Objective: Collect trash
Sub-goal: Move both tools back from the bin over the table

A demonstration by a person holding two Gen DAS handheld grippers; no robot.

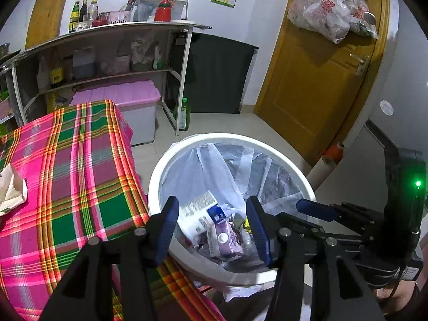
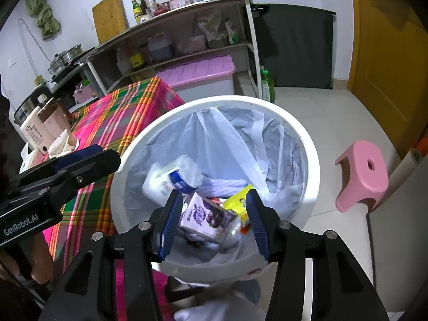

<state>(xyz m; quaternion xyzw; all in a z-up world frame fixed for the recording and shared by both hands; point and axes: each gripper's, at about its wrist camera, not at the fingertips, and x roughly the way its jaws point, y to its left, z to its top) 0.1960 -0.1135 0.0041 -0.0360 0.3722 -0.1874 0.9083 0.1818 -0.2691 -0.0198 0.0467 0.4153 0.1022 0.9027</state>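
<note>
both grippers, left gripper (image 1: 214,230) and right gripper (image 2: 212,222), hang spread and empty over the white bin (image 2: 307,144), where a purple carton (image 2: 206,218) and bottle (image 2: 171,179) lie. drop looks done; next, reach the crumpled paper (image 1: 12,190) on the tabletop (image 1: 80,160).

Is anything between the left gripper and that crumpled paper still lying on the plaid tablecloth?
Nothing visible. The left gripper hangs open over the bin; the crumpled paper lies off to its left on the tablecloth, with only bare cloth between them.
</note>
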